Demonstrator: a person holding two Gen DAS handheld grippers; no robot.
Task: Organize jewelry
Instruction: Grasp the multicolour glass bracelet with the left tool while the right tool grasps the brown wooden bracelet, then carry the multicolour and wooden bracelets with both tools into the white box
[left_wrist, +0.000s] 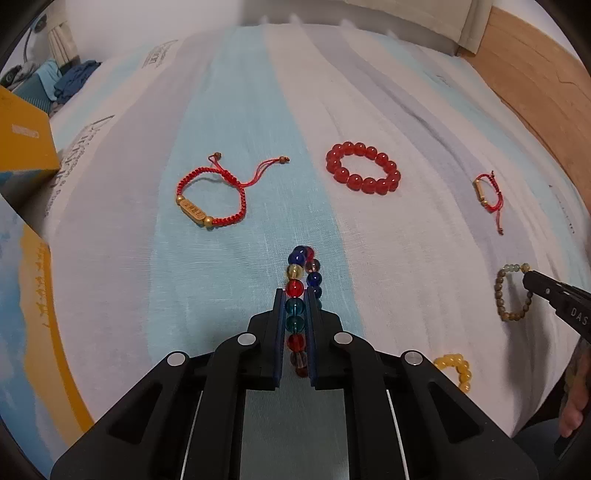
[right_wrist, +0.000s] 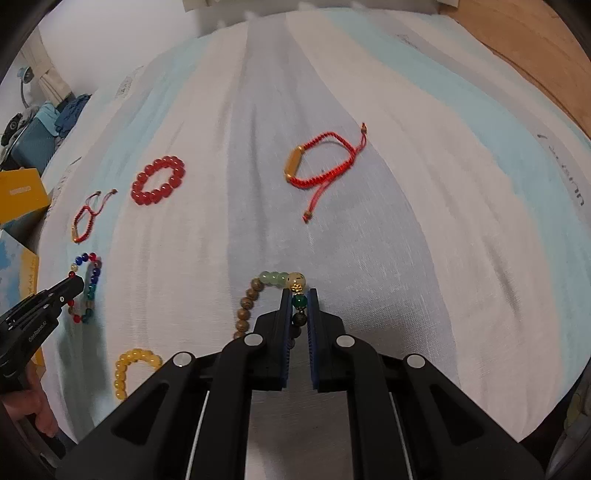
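Open sheet (right_wrist: 424, 240) right of the red cord bracelet (right_wrist: 325, 162); boxes (left_wrist: 22, 147) crowd the left.

Striped bed sheet (left_wrist: 240, 122) carries six bracelets, including red beads (left_wrist: 364, 168).

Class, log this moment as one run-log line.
left gripper: shut on multicolour bead bracelet | right gripper: shut on brown-and-green bead bracelet | both on striped sheet

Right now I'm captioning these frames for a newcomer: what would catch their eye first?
Probably the two grippers, each shut on a bracelet: the left gripper on a multicolored glass-bead bracelet, the right gripper on a brown-and-green bead bracelet. Beyond them, a red bead bracelet lies on the striped sheet.
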